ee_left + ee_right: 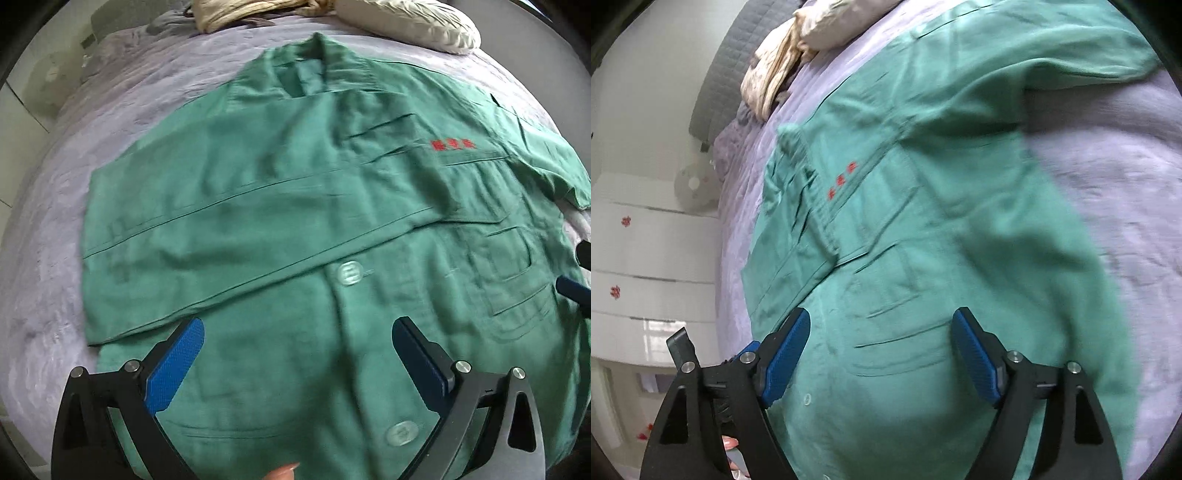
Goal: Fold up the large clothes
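Blue-padded fingers on the left gripper (297,334) stand wide apart, gripping nothing, poised over the lower front of a green work jacket (314,206). The right gripper (881,325) gapes just as wide, empty, above the jacket's pocket side. The jacket lies front up on a lilac bedspread (48,280), one sleeve (229,236) folded across its chest, pillows (413,22) beyond the collar.
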Action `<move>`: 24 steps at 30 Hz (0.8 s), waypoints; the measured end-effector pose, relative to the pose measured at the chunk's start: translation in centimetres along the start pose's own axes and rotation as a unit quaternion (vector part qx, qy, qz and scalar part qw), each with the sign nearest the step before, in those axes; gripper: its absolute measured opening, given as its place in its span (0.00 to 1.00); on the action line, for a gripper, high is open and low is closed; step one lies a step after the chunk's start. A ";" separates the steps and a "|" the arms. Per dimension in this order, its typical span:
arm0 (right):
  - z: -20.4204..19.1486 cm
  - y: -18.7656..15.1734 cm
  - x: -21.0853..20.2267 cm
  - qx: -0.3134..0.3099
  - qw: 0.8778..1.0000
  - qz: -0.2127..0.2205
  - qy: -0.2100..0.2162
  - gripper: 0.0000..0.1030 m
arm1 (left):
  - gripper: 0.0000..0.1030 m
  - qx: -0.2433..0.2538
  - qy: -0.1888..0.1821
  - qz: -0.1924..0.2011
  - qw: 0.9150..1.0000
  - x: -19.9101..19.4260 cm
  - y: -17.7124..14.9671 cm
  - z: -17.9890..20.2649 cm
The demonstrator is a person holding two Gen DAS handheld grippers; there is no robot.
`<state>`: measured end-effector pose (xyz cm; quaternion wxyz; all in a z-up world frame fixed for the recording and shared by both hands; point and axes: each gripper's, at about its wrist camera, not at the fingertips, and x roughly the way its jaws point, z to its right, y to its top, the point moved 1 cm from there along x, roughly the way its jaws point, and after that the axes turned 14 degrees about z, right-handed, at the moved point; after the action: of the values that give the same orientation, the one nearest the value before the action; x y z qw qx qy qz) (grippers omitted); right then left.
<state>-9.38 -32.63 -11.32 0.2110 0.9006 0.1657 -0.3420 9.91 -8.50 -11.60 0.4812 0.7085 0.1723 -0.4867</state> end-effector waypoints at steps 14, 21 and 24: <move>8.7 8.2 -7.8 0.057 0.994 0.093 -0.016 1.00 | 0.99 0.009 -0.033 -0.019 0.999 1.5 2.2 8.8; 14.9 13.6 -10.8 0.122 0.981 0.150 -0.031 1.00 | 0.99 0.006 -0.049 -0.021 0.999 1.9 3.3 13.4; 18.0 16.2 -11.7 0.165 0.970 0.177 -0.015 1.00 | 0.99 0.013 -0.054 -0.020 0.998 2.2 3.9 15.0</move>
<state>-20.28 -57.18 -11.15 0.1190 0.9329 -0.0582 -0.3350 5.84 -23.53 -12.42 0.4709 0.6839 0.1539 -0.5356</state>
